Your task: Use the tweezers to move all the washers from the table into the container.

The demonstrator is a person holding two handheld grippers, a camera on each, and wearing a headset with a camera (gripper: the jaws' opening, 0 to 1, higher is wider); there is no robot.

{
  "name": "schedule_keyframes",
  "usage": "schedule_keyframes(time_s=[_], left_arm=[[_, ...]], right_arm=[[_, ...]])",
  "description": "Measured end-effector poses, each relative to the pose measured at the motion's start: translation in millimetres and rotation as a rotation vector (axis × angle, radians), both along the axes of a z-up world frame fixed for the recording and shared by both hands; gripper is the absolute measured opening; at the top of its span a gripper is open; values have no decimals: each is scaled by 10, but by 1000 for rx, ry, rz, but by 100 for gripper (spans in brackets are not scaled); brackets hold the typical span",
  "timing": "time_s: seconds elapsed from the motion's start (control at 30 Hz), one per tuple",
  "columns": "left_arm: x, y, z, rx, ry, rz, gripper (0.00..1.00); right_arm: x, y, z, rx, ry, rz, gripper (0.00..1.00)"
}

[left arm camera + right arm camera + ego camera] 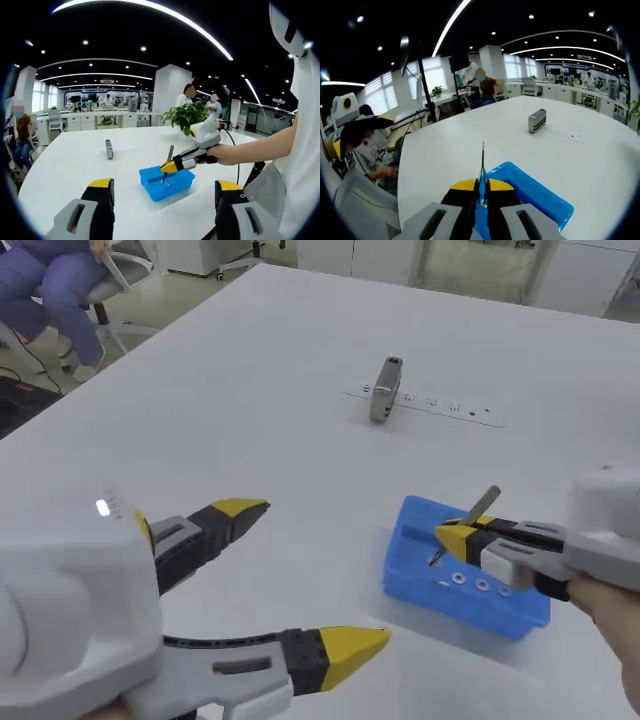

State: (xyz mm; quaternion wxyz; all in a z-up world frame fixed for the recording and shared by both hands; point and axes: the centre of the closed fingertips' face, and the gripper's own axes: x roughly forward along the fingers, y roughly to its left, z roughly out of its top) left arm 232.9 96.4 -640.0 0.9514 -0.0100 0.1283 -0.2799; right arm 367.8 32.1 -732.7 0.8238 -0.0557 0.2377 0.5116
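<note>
Over the blue container point(408, 540), right tool point(447, 533) clamps tweezers point(481, 507) tilted tips-down; left tool point(325, 573) gapes.

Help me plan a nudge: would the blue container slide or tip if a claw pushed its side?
The blue container looks low and wide, so it should slide rather than tip. It seems thin plastic holding a few small washers, so probably light. The table looks smooth, so expect little friction.
</note>
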Motion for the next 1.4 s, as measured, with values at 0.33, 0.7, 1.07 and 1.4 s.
schedule_keyframes(time_s=[0.33,0.7,1.07,1.4], left_arm=[[59,-39,7,-23,-4,-31,68],[199,-146,-38,-28,34,-78,54],[400,-264,-51,-8,56,-152,44],[410,-580,-85,92,63,-374,23]], right_arm=[[107,27,-327,-63,17,18,3],[80,13,-433,-94,16,47,3],[87,-30,-130,-12,-23,51,4],[-567,-252,195,-22,-54,199,3]])
